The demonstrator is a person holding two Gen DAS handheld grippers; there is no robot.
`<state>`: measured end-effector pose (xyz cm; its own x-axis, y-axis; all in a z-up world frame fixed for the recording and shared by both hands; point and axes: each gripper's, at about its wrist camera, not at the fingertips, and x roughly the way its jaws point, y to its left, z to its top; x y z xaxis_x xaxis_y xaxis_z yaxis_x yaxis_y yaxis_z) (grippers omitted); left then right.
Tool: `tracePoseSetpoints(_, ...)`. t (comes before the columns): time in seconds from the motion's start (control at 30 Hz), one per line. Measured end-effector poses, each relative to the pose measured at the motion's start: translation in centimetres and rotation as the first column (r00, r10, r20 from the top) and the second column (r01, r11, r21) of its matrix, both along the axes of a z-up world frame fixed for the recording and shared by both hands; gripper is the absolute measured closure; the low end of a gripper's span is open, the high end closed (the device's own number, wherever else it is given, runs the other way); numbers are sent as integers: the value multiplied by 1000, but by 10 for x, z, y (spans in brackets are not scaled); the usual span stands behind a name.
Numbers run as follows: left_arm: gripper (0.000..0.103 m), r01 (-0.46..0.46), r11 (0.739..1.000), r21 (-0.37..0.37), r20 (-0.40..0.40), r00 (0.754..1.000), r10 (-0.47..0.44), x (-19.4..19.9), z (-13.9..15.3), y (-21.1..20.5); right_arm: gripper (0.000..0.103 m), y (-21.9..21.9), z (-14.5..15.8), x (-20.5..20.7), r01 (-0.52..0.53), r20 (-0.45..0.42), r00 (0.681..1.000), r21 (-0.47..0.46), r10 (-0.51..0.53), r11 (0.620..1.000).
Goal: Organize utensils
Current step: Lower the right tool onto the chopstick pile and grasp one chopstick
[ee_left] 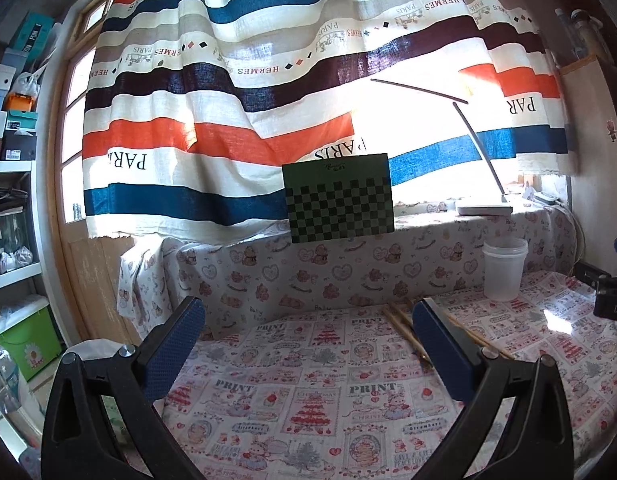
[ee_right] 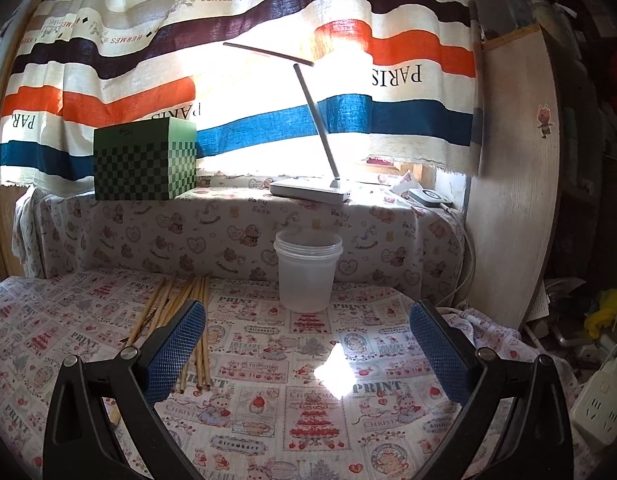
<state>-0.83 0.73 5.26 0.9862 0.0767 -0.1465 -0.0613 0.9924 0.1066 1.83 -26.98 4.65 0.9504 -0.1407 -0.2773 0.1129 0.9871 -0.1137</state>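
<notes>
Several wooden chopsticks [ee_right: 196, 312] lie loose on the printed tablecloth [ee_right: 308, 412], partly hidden behind my right gripper's left finger. A translucent plastic cup [ee_right: 307, 269] stands upright and looks empty, just right of them near the back step. My right gripper [ee_right: 308, 312] hovers open above the cloth, in front of the cup, holding nothing. In the left wrist view the chopsticks [ee_left: 400, 316] lie behind the right finger and the cup [ee_left: 504, 269] stands far right. My left gripper [ee_left: 308, 312] is open and empty over the cloth [ee_left: 308, 400].
A green checkered box [ee_right: 145, 160] and a white desk lamp [ee_right: 310, 190] stand on the raised ledge behind the table, under a striped curtain [ee_right: 228, 12]. A wooden panel [ee_right: 512, 160] borders the right side. A power strip [ee_right: 600, 404] lies far right. Shelves with boxes [ee_left: 12, 120] stand left.
</notes>
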Motion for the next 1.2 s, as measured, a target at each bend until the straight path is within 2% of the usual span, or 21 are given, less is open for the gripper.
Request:
tracePoseSetpoints(0.07,0,48,998,-36,-4,999,-48,17,18,0,0,8,11,6,-37,-9,999,-2,37,999)
tracePoseSetpoints(0.13,0,57,998,-41,8,998,-56,37,31,-2,0,11,22,16,-102,-33,994,61,104,993)
tracePoseSetpoints(0.2,0,-10,1000,-7,-9,1000,10,62,44,-9,0,9,31,29,-125,-53,990,135,133,983)
tracePoseSetpoints(0.27,0,-45,999,-13,-29,999,45,86,57,-15,0,5,42,40,-71,-13,997,179,74,981)
tracePoseSetpoints(0.33,0,0,995,-103,-26,1000,-3,107,71,-16,15,0,52,51,-39,40,999,242,30,970)
tracePoseSetpoints(0.37,0,27,992,-126,-23,999,-30,116,76,-17,37,-1,55,61,-51,29,999,275,44,960)
tracePoseSetpoints(0.4,0,47,989,-140,-23,998,-51,126,80,-19,52,-1,57,75,-68,-15,997,299,75,952)
tracePoseSetpoints(0.5,0,7,983,-184,-10,1000,-9,148,84,-24,63,5,52,116,-160,-130,967,367,221,916)
tracePoseSetpoints(0.53,0,9,979,-203,-11,1000,-11,154,80,-25,66,8,48,127,-162,-158,959,371,234,914)
tracePoseSetpoints(0.57,0,33,980,-199,-22,999,-38,160,74,-25,74,10,44,136,-154,-183,955,361,232,920)
tracePoseSetpoints(0.6,0,56,983,-177,-35,997,-63,164,69,-26,76,12,39,142,-145,-207,952,342,224,929)
tracePoseSetpoints(0.7,0,93,989,-111,-74,992,-101,169,49,-21,77,18,14,157,-236,-271,905,319,327,918)
tracePoseSetpoints(0.73,0,111,988,-103,-71,990,-119,166,43,-14,77,20,5,162,-233,-309,892,311,330,921)
tracePoseSetpoints(0.8,0,79,989,-122,-48,995,-85,159,38,2,77,24,-11,165,-233,-359,871,296,334,926)
tracePoseSetpoints(0.87,0,33,983,-179,-66,997,-46,158,37,17,77,23,-23,169,-212,-400,858,297,323,931)
tracePoseSetpoints(0.93,0,74,976,-205,-79,993,-92,156,30,23,77,25,-36,178,-202,-482,811,303,333,931)
tracePoseSetpoints(0.97,0,89,977,-194,-92,990,-109,157,25,23,77,28,-43,184,-210,-525,781,291,340,933)
tracePoseSetpoints(1.07,0,50,989,-141,-164,984,-73,166,7,14,77,31,-62,192,-186,-565,756,299,330,936)
tracePoseSetpoints(1.13,0,69,976,-208,-216,970,-114,174,-3,13,77,30,-73,196,-168,-586,734,334,344,928)
tracePoseSetpoints(1.2,0,89,957,-276,-261,951,-163,180,-13,13,77,34,-81,198,-171,-612,713,320,342,932)
